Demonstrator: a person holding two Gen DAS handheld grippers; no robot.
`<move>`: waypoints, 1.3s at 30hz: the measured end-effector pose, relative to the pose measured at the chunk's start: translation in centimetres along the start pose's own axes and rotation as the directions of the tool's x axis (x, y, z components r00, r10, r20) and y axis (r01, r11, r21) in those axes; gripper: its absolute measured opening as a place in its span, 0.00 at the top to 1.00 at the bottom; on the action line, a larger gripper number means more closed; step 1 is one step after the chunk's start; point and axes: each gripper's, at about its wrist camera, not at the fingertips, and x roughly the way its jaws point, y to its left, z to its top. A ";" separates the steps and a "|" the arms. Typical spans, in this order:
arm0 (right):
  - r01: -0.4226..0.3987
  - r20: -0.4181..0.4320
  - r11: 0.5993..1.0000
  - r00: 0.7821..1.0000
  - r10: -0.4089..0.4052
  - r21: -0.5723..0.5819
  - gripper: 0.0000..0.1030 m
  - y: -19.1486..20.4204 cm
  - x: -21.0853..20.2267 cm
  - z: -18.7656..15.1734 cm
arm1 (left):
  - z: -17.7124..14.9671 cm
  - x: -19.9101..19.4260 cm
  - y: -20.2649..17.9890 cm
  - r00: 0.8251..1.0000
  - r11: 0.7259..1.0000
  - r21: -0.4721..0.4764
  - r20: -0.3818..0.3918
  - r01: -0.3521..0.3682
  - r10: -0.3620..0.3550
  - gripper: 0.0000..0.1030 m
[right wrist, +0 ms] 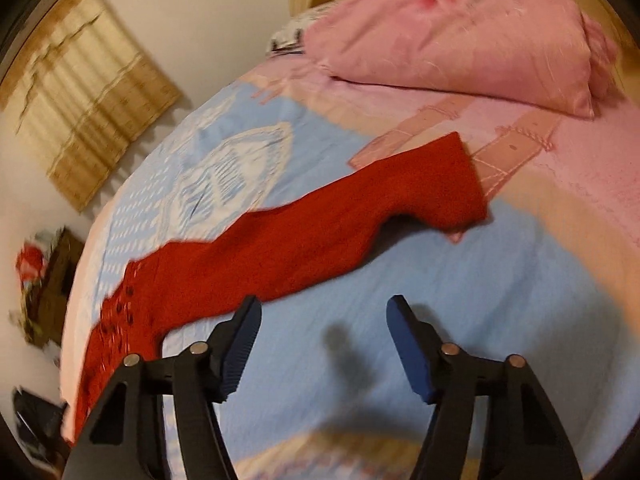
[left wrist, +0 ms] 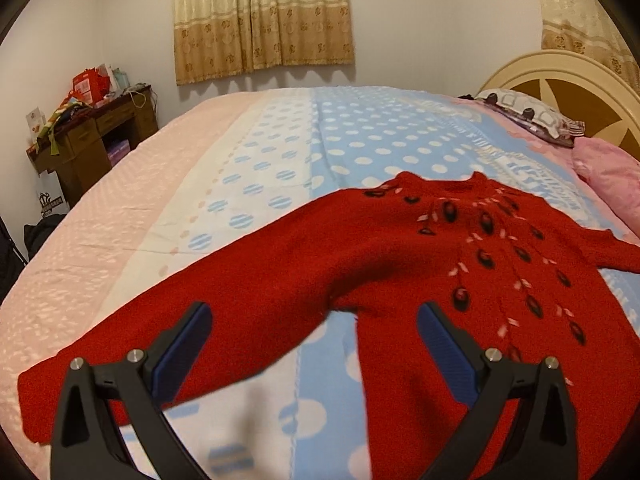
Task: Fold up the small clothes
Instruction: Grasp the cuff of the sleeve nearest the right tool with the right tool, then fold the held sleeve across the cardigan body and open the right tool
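Observation:
A small red knitted sweater [left wrist: 400, 256] with dark bead and pale leaf embroidery lies spread flat on the bed, collar toward the far side. Its left sleeve [left wrist: 168, 332] stretches toward the pink edge of the bedspread. My left gripper [left wrist: 314, 316] hovers open above the sleeve's armpit area, nothing between its blue pads. In the right wrist view the other sleeve [right wrist: 340, 216] runs toward the pink pillow, its cuff [right wrist: 452, 180] lying flat. My right gripper [right wrist: 324, 312] stands open over bare blue bedspread, just beside that sleeve, holding nothing.
The bedspread [left wrist: 280, 152] is blue with white dots, with cream and pink bands. A pink pillow [right wrist: 460, 28] and a patterned pillow [left wrist: 528, 114] lie by the cream headboard [left wrist: 560, 80]. A cluttered wooden desk [left wrist: 92, 132] stands at the left wall, curtains [left wrist: 264, 16] behind.

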 end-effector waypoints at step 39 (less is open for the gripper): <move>-0.165 0.036 0.921 0.981 0.190 -0.354 0.94 23.8 2.9 2.5 | -1.6 4.2 5.4 0.991 0.967 -0.239 -0.080 0.084 -0.105 0.00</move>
